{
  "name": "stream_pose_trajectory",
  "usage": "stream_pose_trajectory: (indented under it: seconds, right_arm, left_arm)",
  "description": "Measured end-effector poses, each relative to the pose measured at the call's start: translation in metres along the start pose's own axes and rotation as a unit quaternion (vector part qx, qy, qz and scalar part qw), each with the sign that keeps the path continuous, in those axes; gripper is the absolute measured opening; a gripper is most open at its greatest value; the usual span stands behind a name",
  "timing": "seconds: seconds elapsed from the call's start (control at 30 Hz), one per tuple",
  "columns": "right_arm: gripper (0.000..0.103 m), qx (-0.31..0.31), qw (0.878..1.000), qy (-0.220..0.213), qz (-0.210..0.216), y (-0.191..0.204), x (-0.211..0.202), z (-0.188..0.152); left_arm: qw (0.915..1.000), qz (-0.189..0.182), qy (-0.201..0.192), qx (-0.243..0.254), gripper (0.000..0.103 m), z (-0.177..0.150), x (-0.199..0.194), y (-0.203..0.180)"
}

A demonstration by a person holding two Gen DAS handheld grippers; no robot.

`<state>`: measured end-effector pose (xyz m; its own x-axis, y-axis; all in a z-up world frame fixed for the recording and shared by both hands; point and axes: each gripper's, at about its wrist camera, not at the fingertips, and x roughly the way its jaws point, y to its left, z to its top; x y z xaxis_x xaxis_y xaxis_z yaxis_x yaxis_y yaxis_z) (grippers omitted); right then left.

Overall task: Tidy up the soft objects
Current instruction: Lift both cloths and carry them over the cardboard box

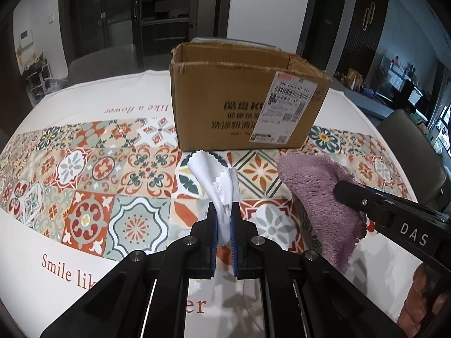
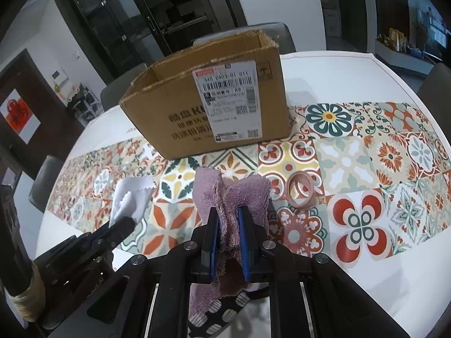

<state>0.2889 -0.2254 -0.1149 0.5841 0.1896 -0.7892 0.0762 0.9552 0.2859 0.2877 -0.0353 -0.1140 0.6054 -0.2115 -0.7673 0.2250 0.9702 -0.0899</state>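
- Your left tool (image 1: 223,211) is clenched on a thin white cloth (image 1: 212,174); the cloth rises crumpled from between the blue pads, its zigzag-cut edge on the side nearest the cardboard box (image 1: 242,95).
- Your right tool (image 2: 229,217) is clenched on a fuzzy mauve towel (image 2: 234,194); the towel bunches up above the pads and also hangs down under them, well short of the box.
- Below the right tool, at the near edge of the counter (image 2: 352,64), a dark fabric piece with white leaf-like shapes (image 2: 222,309) shows under the hanging towel; you cannot tell from here what it is.
- From the left tool's view, the right tool (image 1: 349,194) comes in from the right with the mauve towel (image 1: 318,194) draped over its tip, nearer to you than the box.
- From the right tool's view, the left tool (image 2: 124,225) sits to the left, with the white cloth (image 2: 129,200) standing up from it.
- A pinkish ring, like a roll of tape (image 2: 300,191), lies on the patterned tablecloth (image 2: 366,155) just right of the towel, nearer than the box.
- The cardboard box stands open-topped on the tablecloth beyond both cloths, a white shipping label (image 2: 228,95) on its near face.
- Behind the box, grey chairs (image 2: 267,33) stand at the counter's far edge.
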Motion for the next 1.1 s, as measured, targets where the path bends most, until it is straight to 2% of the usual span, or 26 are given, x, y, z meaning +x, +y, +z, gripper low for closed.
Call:
stream_pose_trajectory:
  seconds: [0.53, 1.1]
  right_arm:
    - [0.015, -0.008, 0.997, -0.070, 0.017, 0.013, -0.046, 0.025]
    - [0.015, -0.021, 0.990, -0.139, 0.033, 0.027, -0.086, 0.054]
  left_arm:
    - [0.9974, -0.004, -0.071, 0.012, 0.010, 0.028, -0.043, -0.007]
    - [0.9904, -0.021, -0.135, 0.023, 0.010, 0.065, -0.079, -0.012]
